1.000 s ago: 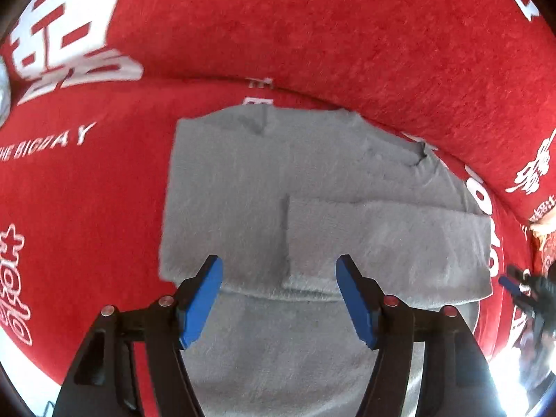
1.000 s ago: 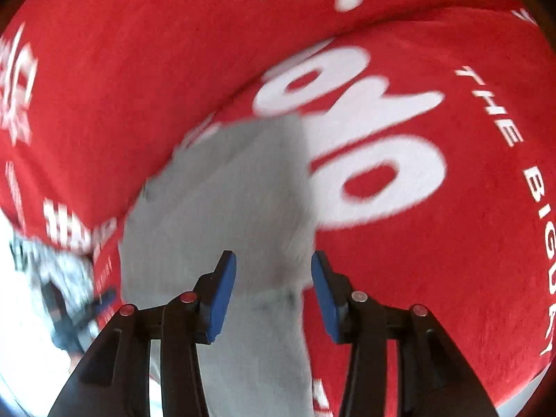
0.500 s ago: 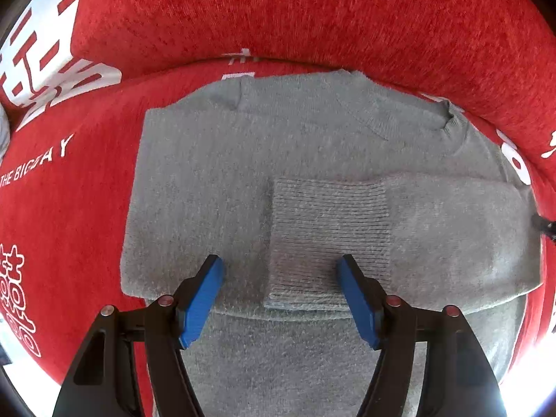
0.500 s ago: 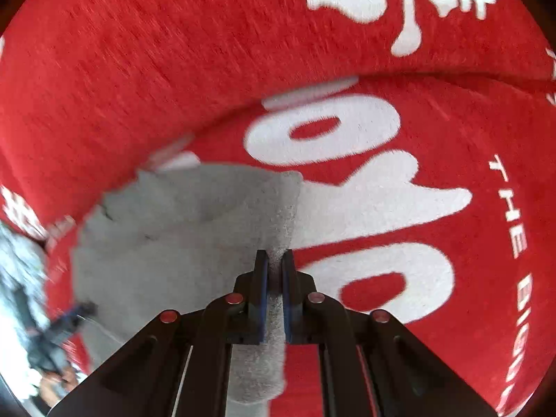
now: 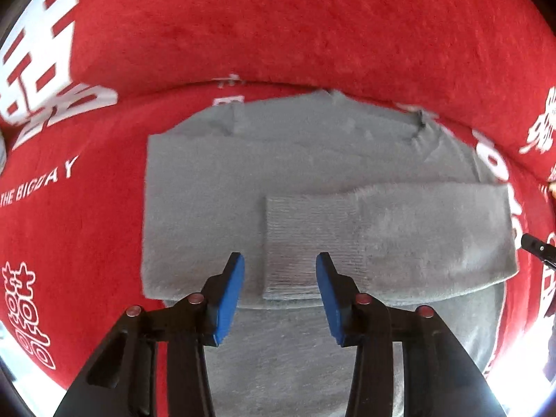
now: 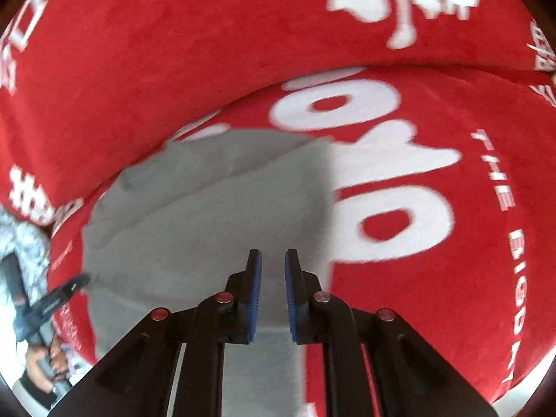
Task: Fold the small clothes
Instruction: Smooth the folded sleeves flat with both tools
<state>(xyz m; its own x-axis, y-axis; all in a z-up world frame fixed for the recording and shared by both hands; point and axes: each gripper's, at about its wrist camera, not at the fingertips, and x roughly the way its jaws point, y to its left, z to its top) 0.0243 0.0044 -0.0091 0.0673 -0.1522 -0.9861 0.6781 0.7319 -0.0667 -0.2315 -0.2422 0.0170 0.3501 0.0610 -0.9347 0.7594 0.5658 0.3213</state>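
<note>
Left wrist view. Item: grey sweater (image 5: 312, 180), flat on the red cover (image 5: 278, 34), top edge against the cover's back fold. One sleeve (image 5: 382, 239) is laid across the body, ribbed cuff mid-chest, which I judge a first fold made. My left gripper (image 5: 279, 295) hangs over the cuff; its jaws are closing, not yet on cloth, likely to take the cuff or the hem under it. Writing: "THE BIG DAY" at the cover's left edge, white characters beside it.

Right wrist view. My right gripper (image 6: 272, 292) sits above the sweater (image 6: 208, 226) near its right edge; jaws are opening, nothing between them, I judge just letting go. Writing: "THE BIG…" along the cover's (image 6: 451, 278) right edge.
</note>
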